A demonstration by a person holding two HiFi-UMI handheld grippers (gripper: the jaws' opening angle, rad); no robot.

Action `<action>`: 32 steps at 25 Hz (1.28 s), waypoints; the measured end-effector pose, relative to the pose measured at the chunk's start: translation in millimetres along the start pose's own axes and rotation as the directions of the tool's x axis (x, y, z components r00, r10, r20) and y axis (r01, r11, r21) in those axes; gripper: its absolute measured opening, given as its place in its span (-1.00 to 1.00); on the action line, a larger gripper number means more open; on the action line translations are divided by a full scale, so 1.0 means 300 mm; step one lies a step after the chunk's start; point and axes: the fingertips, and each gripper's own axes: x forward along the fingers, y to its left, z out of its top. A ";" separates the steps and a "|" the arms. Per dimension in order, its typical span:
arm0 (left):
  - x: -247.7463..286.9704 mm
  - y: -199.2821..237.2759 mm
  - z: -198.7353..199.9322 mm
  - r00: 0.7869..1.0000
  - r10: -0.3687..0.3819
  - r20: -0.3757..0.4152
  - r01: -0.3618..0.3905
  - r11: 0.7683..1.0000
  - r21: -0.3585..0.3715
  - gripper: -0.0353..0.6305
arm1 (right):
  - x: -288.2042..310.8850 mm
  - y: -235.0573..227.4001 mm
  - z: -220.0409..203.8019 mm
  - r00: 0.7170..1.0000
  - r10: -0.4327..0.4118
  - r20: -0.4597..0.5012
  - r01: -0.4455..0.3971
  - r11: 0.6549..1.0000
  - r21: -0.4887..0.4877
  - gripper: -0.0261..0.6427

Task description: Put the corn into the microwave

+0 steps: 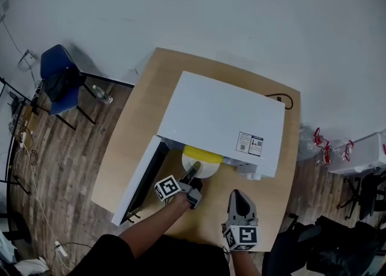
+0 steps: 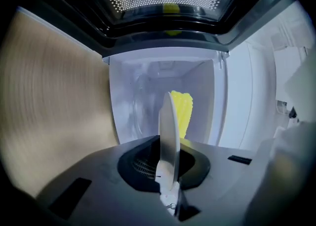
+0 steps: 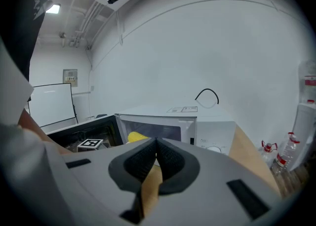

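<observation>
1. Two jaws of the left gripper (image 1: 193,175) clamp the white plate (image 2: 169,141) by its rim.
2. Corn (image 2: 182,109) lies on that plate just beyond the jaws, at the open microwave's (image 1: 223,118) mouth.
3. Right gripper (image 3: 155,153) hangs closed and empty.

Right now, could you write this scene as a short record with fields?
microwave: on the table, door open
plate: rim held by the left hand-held gripper, partly inside the microwave's opening
corn: yellow, on the plate
left hand-held gripper: shut on the plate
right hand-held gripper: shut, holds nothing, in front of the microwave
</observation>
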 end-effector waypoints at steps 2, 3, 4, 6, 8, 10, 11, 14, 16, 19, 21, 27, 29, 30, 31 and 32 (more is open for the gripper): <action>0.015 0.027 0.014 1.000 0.020 0.006 -0.020 1.000 0.019 -0.84 | 0.005 -0.007 -0.001 1.000 -0.010 -0.001 0.010 1.000 0.011 -0.74; 0.020 0.040 0.022 0.999 0.030 0.011 -0.030 0.999 0.026 -0.84 | 0.007 -0.008 0.000 1.000 -0.015 0.000 0.015 1.000 0.018 -0.74; 0.024 0.050 0.030 0.999 0.037 0.017 -0.037 0.999 0.027 -0.84 | 0.010 -0.008 0.000 1.000 -0.021 -0.001 0.021 1.000 0.024 -0.74; 0.036 0.058 0.042 0.999 0.029 0.030 -0.030 1.000 0.010 -0.84 | 0.016 -0.007 -0.002 1.000 -0.031 -0.005 0.031 0.999 0.033 -0.74; 0.049 0.055 0.048 0.999 0.007 0.044 -0.006 1.000 -0.018 -0.84 | 0.019 -0.007 -0.008 0.999 -0.036 -0.011 0.037 0.999 0.035 -0.74; 0.057 0.062 0.058 0.998 0.009 0.059 -0.007 1.000 -0.028 -0.84 | 0.020 -0.009 -0.013 0.999 -0.037 -0.015 0.037 0.999 0.031 -0.74; 0.060 0.068 0.063 0.998 0.018 0.064 -0.016 0.999 -0.028 -0.84 | 0.021 -0.012 -0.016 0.999 -0.038 -0.017 0.038 0.999 0.031 -0.74; 0.071 0.084 0.065 0.997 0.040 0.061 -0.039 0.999 -0.022 -0.84 | 0.019 -0.019 -0.024 0.999 -0.044 -0.022 0.044 0.999 0.031 -0.74; 0.081 0.091 0.063 0.997 0.048 0.056 -0.047 0.999 -0.019 -0.84 | 0.018 -0.024 -0.024 0.999 -0.046 -0.023 0.046 0.998 0.030 -0.74; 0.100 0.104 0.060 0.997 0.052 0.053 -0.050 0.998 -0.026 -0.84 | 0.017 -0.038 -0.027 0.998 -0.053 -0.027 0.054 0.998 0.033 -0.74; 0.111 0.108 0.056 0.998 0.045 0.051 -0.043 0.999 -0.029 -0.84 | 0.012 -0.045 -0.029 0.998 -0.059 -0.031 0.060 0.998 0.035 -0.74; 0.119 0.148 0.058 0.995 0.075 0.071 -0.073 0.997 -0.027 -0.84 | -0.008 -0.057 -0.051 0.997 -0.069 -0.045 0.070 0.997 0.031 -0.74; 0.124 0.152 0.060 0.995 0.072 0.076 -0.069 0.997 -0.032 -0.84 | -0.014 -0.063 -0.063 0.996 -0.074 -0.054 0.075 0.997 0.032 -0.74; 0.127 0.154 0.062 0.995 0.069 0.078 -0.066 0.997 -0.038 -0.84 | -0.016 -0.066 -0.069 0.995 -0.076 -0.059 0.078 0.996 0.032 -0.74; 0.131 0.156 0.064 0.994 0.068 0.080 -0.065 0.997 -0.044 -0.84 | -0.018 -0.069 -0.072 0.995 -0.078 -0.062 0.080 0.996 0.032 -0.74; 0.134 0.157 0.066 0.994 0.071 0.083 -0.067 0.997 -0.048 -0.84 | -0.020 -0.071 -0.074 0.995 -0.079 -0.063 0.081 0.996 0.032 -0.74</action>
